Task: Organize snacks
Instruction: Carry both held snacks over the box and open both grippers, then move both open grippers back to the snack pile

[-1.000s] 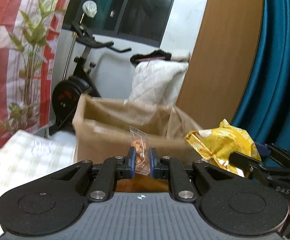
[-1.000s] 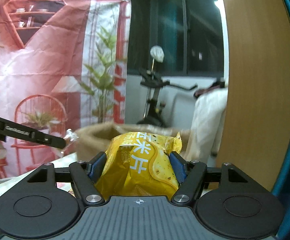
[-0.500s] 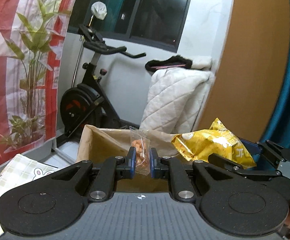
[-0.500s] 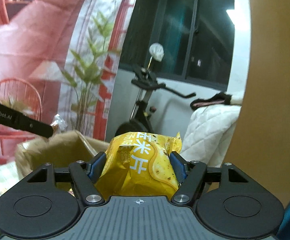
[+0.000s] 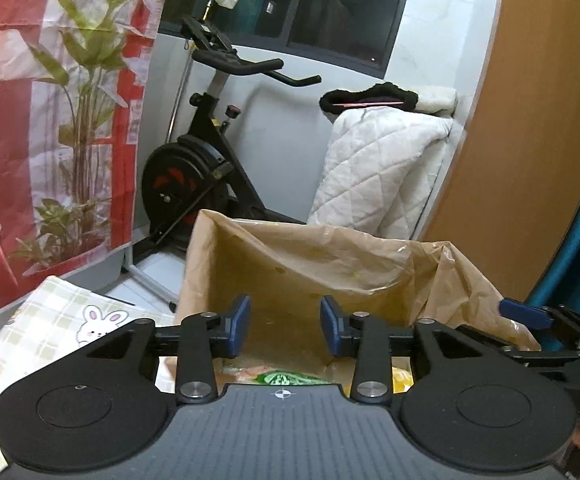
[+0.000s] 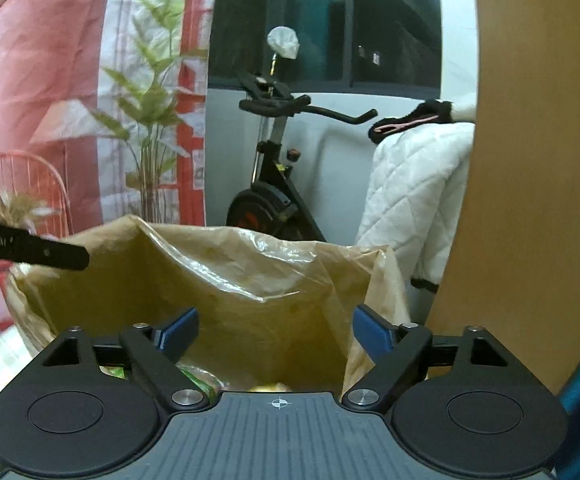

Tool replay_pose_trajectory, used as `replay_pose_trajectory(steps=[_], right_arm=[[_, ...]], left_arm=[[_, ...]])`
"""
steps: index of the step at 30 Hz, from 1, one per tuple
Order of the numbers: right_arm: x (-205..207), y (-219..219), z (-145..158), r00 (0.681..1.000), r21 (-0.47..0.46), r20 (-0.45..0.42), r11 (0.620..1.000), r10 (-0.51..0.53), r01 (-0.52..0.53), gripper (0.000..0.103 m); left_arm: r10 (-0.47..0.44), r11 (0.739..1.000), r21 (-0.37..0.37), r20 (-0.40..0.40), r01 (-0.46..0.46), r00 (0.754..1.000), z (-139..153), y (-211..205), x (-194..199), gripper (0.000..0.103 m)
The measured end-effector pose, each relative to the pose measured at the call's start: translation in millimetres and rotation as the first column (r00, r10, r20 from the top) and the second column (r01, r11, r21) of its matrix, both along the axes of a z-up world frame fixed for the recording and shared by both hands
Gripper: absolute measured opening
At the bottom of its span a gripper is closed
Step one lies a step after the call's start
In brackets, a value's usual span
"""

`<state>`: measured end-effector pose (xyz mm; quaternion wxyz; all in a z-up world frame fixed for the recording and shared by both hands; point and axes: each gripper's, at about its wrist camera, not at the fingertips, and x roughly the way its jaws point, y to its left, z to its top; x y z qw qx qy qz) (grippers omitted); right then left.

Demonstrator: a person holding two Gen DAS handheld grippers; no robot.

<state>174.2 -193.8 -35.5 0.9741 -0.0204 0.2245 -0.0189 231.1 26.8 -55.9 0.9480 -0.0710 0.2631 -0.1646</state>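
A brown box lined with a crinkled plastic bag [image 5: 330,264] [image 6: 225,280] stands right in front of both grippers. My left gripper [image 5: 285,325] hangs over its near edge, jaws opening, nothing between its blue pads. My right gripper [image 6: 275,330] is over the same box, jaws opening wide and empty. Down inside the box lie snack packets: a green one [image 5: 279,378] [image 6: 193,376] and a bit of yellow wrapper [image 5: 400,376] [image 6: 267,388]. The right gripper's finger [image 5: 530,316] shows at the right of the left wrist view. The left gripper's finger [image 6: 29,250] crosses the left of the right wrist view.
An exercise bike [image 5: 209,152] [image 6: 273,184] stands behind the box, with a white quilted cover [image 5: 378,172] [image 6: 414,200] beside it. A wooden panel [image 5: 522,160] rises at the right. A checked cloth with a rabbit print [image 5: 49,328] lies at the left.
Both grippers have opened. The small clear packet is gone from the left jaws and the yellow bag from the right jaws. Both hands came closer over the box.
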Motion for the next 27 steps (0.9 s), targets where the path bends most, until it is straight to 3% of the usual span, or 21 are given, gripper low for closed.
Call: replay_pose_trajectory(steps=[16, 27], right_arm=[[-84, 18, 18, 1.0, 0.079, -0.005, 0.997, 0.02, -0.02, 0.081], [-145, 39, -14, 1.0, 0.132, -0.027, 0.991, 0.01, -0.007, 0.08]], left_arm=[[-0.085, 0.99, 0.11, 0.008, 0.083, 0.996, 15, 17, -80, 0.046], [-0.141, 0.983, 0.109, -0.054, 0.146, 0.988, -13, 31, -133, 0.046]])
